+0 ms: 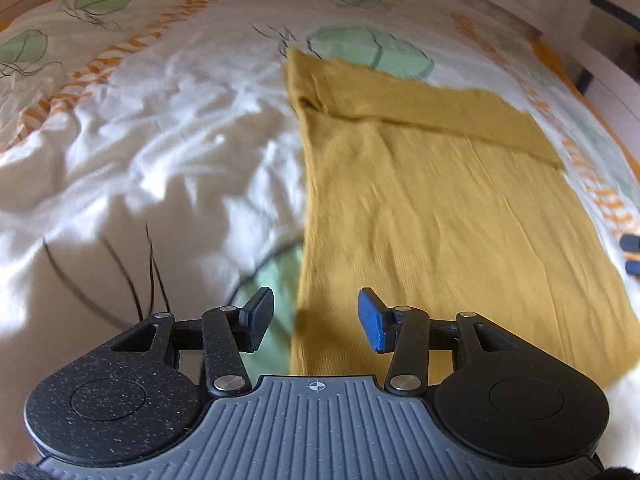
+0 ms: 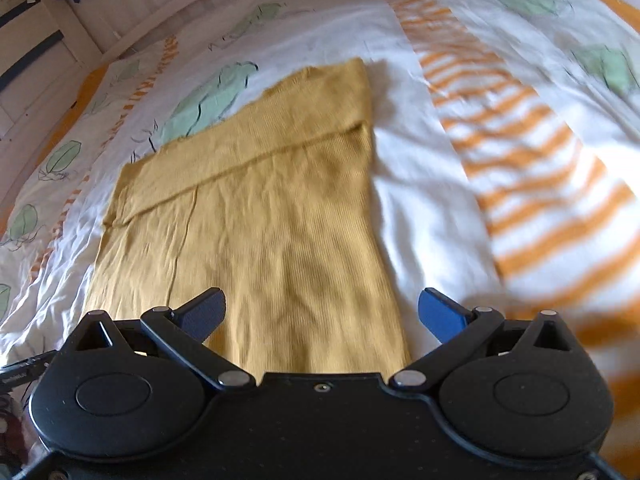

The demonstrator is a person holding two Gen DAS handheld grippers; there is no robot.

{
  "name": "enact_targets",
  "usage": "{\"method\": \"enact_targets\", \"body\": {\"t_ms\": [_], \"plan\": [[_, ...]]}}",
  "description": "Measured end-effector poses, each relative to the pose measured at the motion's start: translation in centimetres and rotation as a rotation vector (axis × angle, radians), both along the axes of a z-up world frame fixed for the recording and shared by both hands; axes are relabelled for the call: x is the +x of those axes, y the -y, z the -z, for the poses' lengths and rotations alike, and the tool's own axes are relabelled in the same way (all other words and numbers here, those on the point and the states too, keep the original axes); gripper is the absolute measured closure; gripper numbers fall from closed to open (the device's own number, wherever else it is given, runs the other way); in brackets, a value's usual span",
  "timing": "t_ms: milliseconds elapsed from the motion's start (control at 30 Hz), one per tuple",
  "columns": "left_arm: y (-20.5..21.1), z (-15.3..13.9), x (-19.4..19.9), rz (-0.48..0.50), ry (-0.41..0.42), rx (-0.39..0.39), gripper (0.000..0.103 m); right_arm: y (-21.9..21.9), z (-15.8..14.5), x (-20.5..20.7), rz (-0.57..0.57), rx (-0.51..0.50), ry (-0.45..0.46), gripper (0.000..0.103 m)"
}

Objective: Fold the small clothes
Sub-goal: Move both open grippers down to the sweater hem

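A mustard-yellow knit garment lies spread flat on the bed cover, filling the centre and right of the left wrist view. Its fabric is finely ribbed, with faint creases running lengthwise. Across its far end a band of the same cloth is folded over, lying as a diagonal strip from the upper centre of the frame down toward the right edge. The garment's left edge runs nearly straight down the middle of that frame.

In the right wrist view the same garment sits centre-left, the folded band slanting from the upper centre down to the left, and 1 long seam or crease runs down its left part.

The bed cover is white and rumpled, printed with pale green leaf shapes, thin black lines and orange striped bands.

The left gripper is empty, its 2 blue pads set moderately apart above the garment's near left edge. The right gripper is spread much wider, holding nothing, its pads straddling the garment's near right portion. Whether either touches the cloth I cannot tell.

At the right edge of the left wrist view 2 small dark blue tips show.
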State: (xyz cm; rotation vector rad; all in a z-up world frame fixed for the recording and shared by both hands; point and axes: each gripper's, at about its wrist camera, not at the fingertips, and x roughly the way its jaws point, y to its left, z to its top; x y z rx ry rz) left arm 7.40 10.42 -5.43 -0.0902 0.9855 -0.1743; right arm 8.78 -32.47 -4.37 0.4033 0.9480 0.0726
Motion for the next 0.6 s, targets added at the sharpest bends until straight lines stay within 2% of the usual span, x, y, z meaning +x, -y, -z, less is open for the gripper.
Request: {"method": "enact_targets", "body": {"t_ms": [267,467,600], "plan": [[0.6,1.3,-3.3,0.054,-0.035,0.022,0.057,1.6,-0.2,-3.5,-0.013,0.099,-0.101,0.001],[0.2,1.8,-3.7,0.068,-0.058,-0.008,0.05,1.0,-0.3,-4.1,-0.101,0.065,-0.2,0.001],[0.2,2.0,-3.4,0.077,-0.074,-0.026,0.043,1.3,0.5,-3.9,-0.118,0.094,-0.25,0.001]]}}
